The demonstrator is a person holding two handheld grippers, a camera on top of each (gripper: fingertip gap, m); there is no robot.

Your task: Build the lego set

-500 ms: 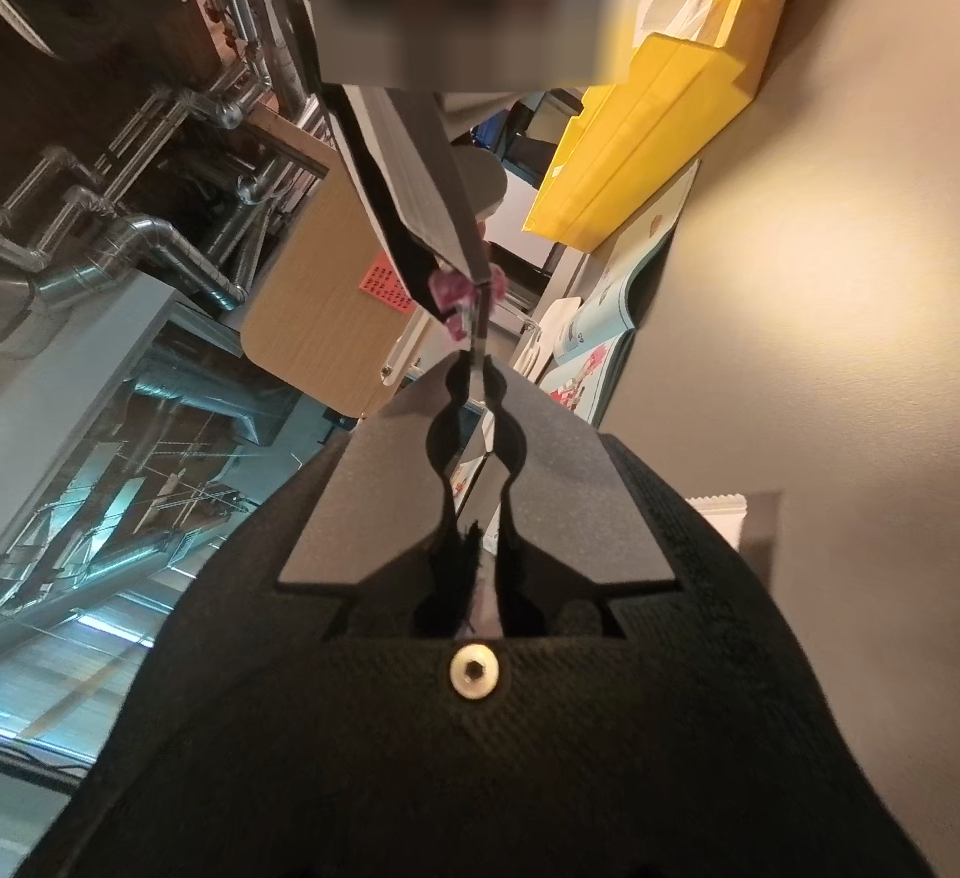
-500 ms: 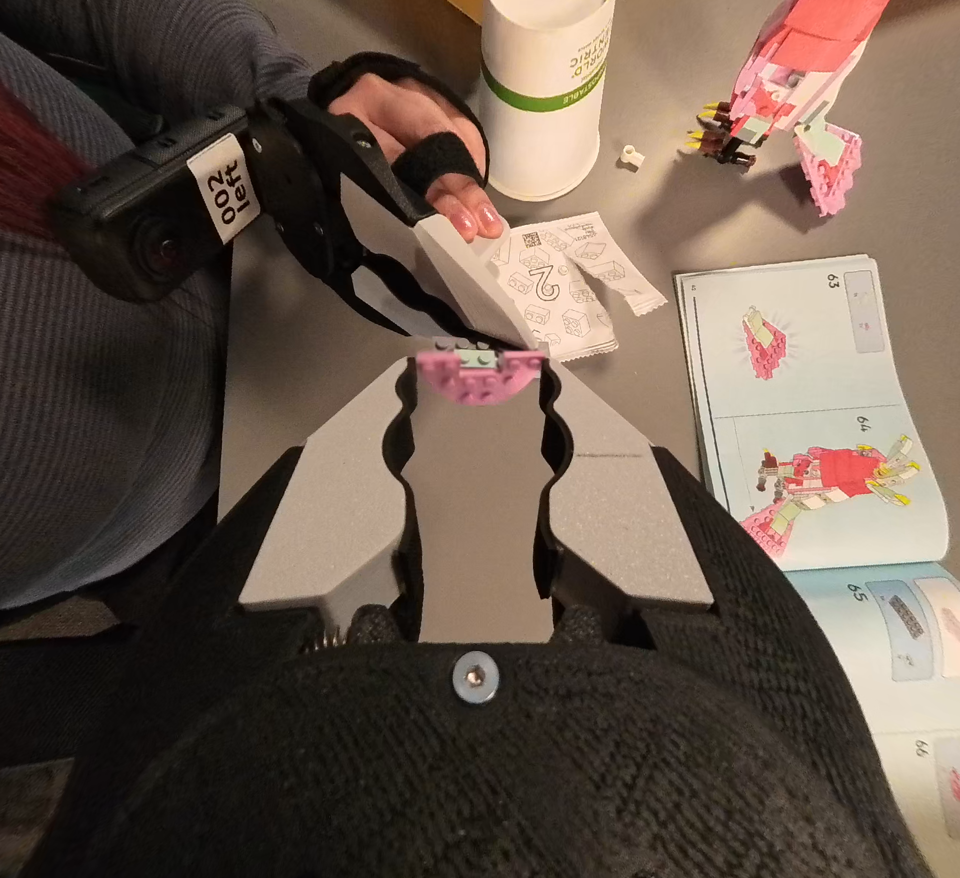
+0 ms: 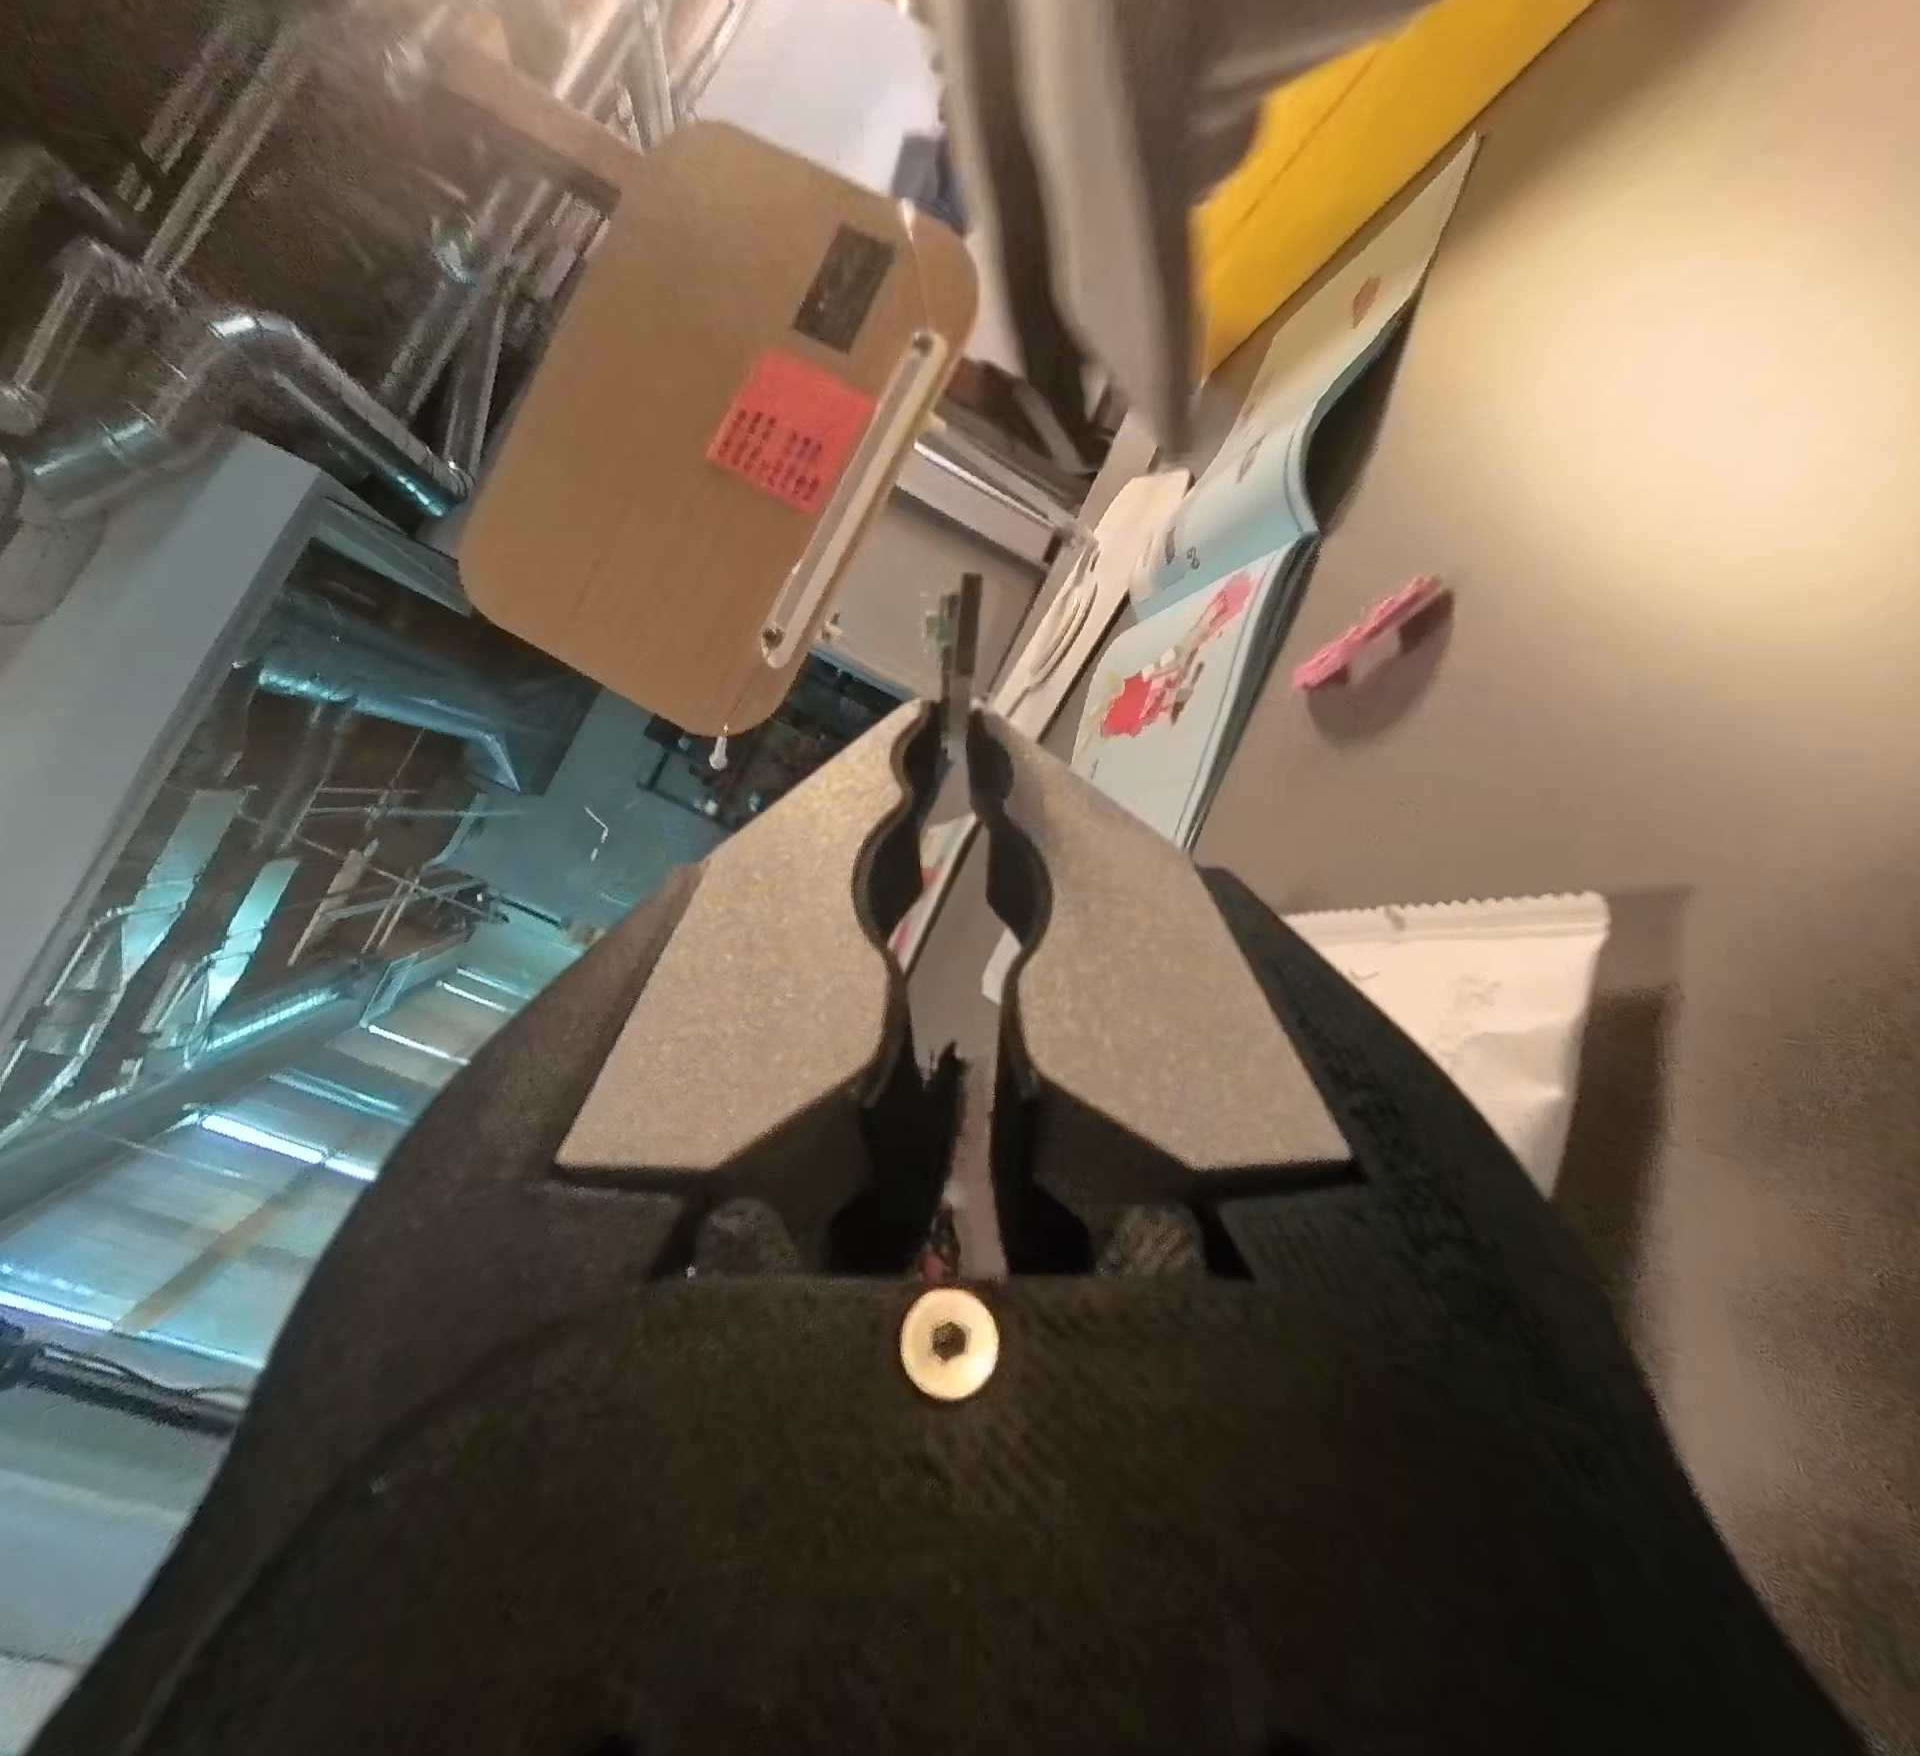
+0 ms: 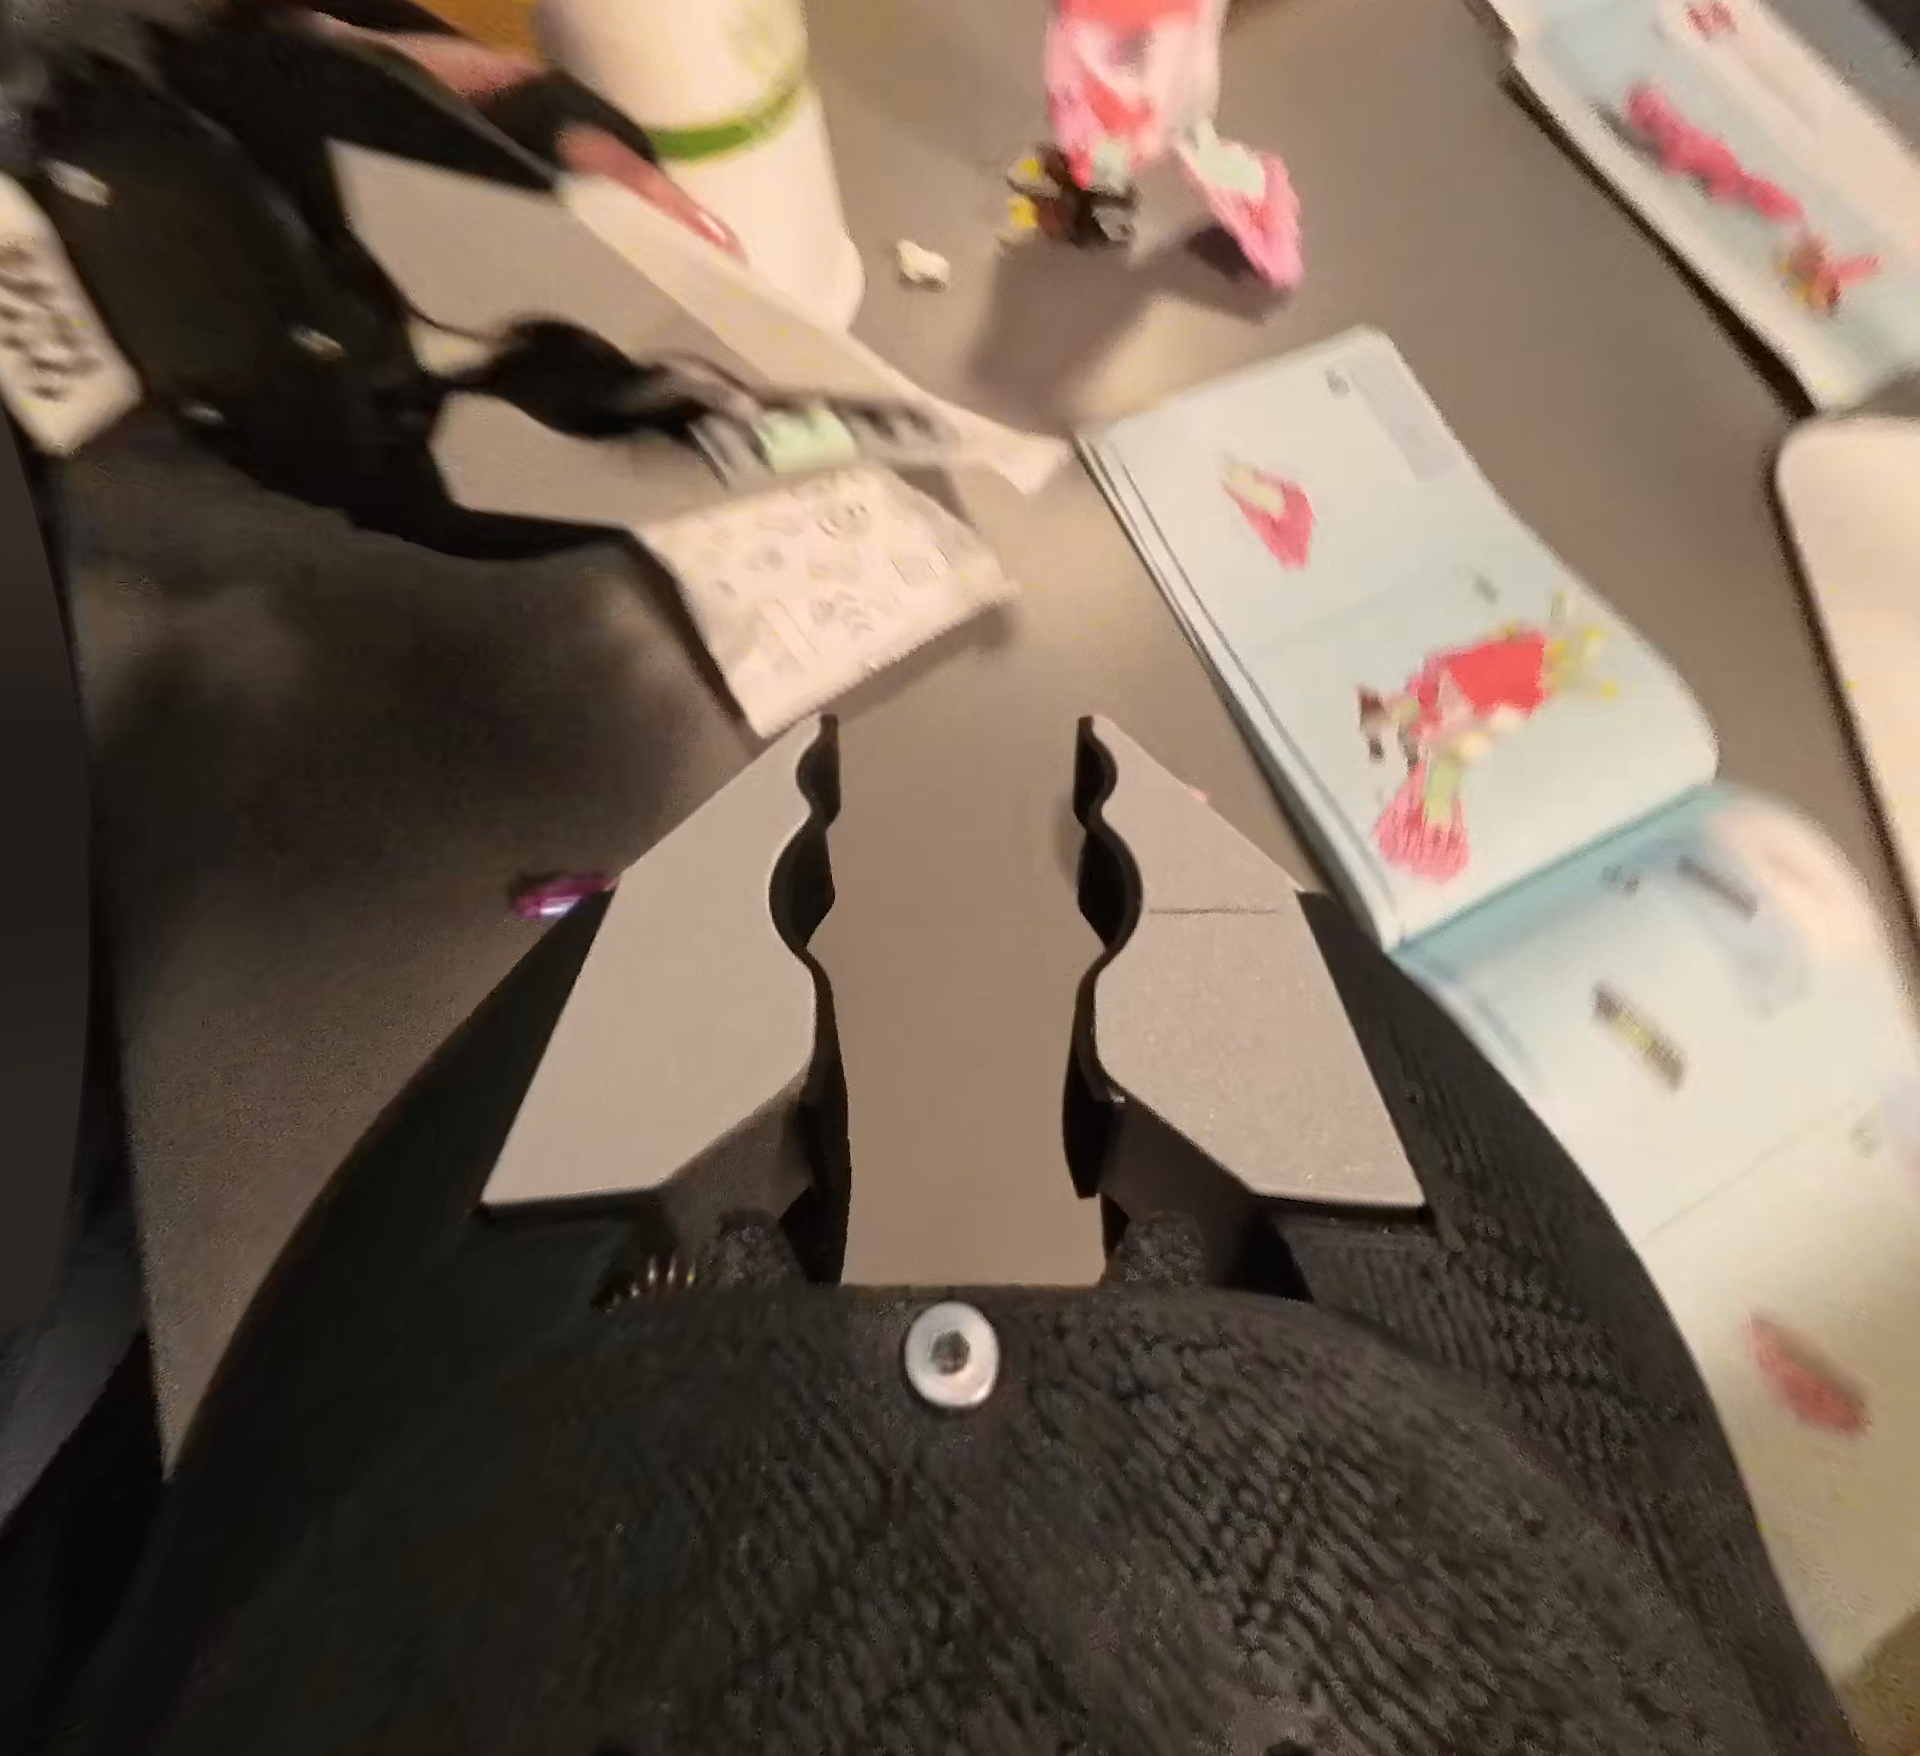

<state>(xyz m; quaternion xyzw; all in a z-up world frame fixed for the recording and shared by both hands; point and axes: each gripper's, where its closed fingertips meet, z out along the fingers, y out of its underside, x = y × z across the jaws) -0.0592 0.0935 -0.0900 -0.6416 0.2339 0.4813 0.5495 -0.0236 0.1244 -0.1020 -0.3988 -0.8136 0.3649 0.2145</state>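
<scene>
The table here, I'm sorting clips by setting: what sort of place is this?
Probably a workshop or office table used for building a brick toy: an open instruction booklet, a pink brick model, and exposed metal ducts behind.

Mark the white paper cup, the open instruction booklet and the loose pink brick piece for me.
White paper cup [image 4: 717, 96]: right wrist view, side wall.
Open instruction booklet [image 4: 1382, 584]: right wrist view, upper page.
Pink brick piece [image 3: 1371, 631]: left wrist view, its middle.

dim warm indoor light | heavy motion blur, both views | fisheye warp at edges | soft shadows
</scene>
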